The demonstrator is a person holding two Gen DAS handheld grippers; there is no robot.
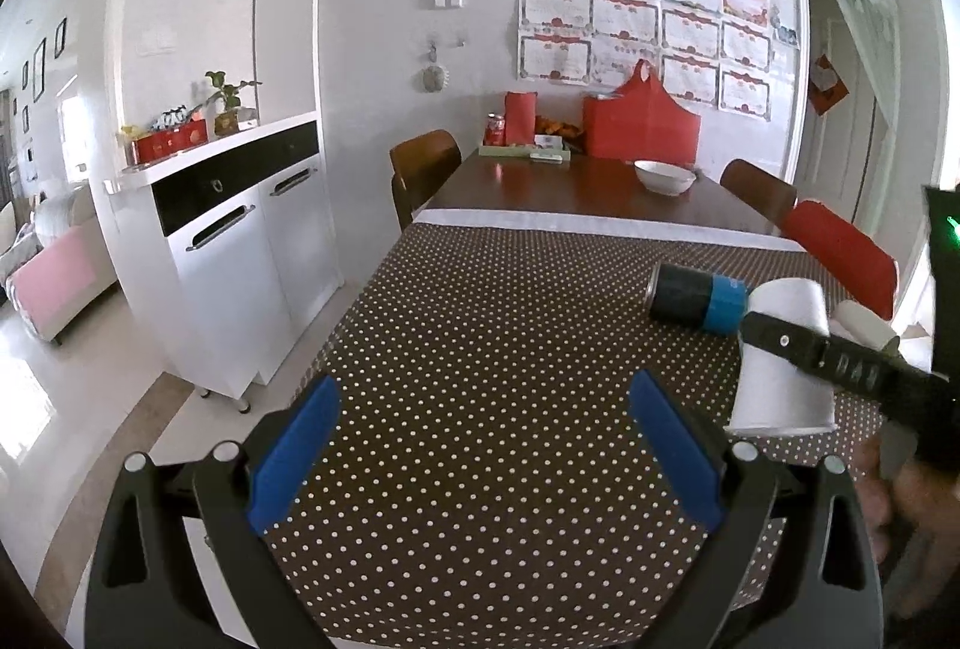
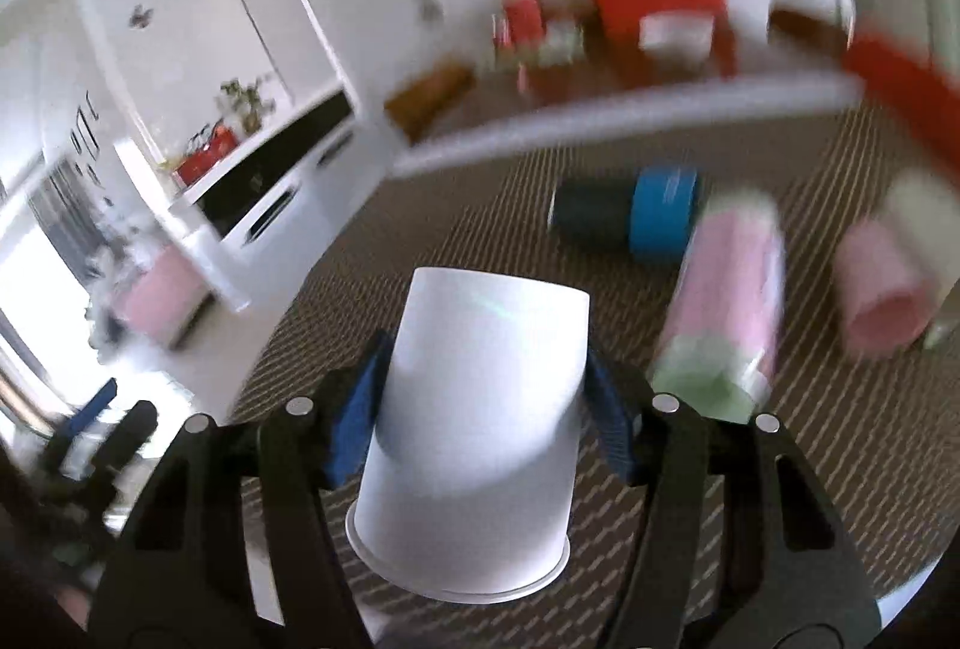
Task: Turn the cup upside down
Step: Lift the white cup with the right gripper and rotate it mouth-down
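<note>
A white paper cup (image 2: 474, 433) is upside down, rim low and base up, clamped between the blue pads of my right gripper (image 2: 486, 385). In the left wrist view the same cup (image 1: 780, 385) is at the right, with a black finger of the right gripper (image 1: 798, 343) across it, rim near the dotted tablecloth (image 1: 480, 349). My left gripper (image 1: 480, 439) is open and empty, its blue pads wide apart above the cloth, left of the cup.
A black and blue cylinder (image 1: 696, 298) lies on its side behind the cup. Two pink cups (image 2: 726, 289) (image 2: 882, 295) lie to the right. A white bowl (image 1: 665, 176), red bags and wooden chairs are at the table's far end. A white cabinet (image 1: 240, 241) stands left.
</note>
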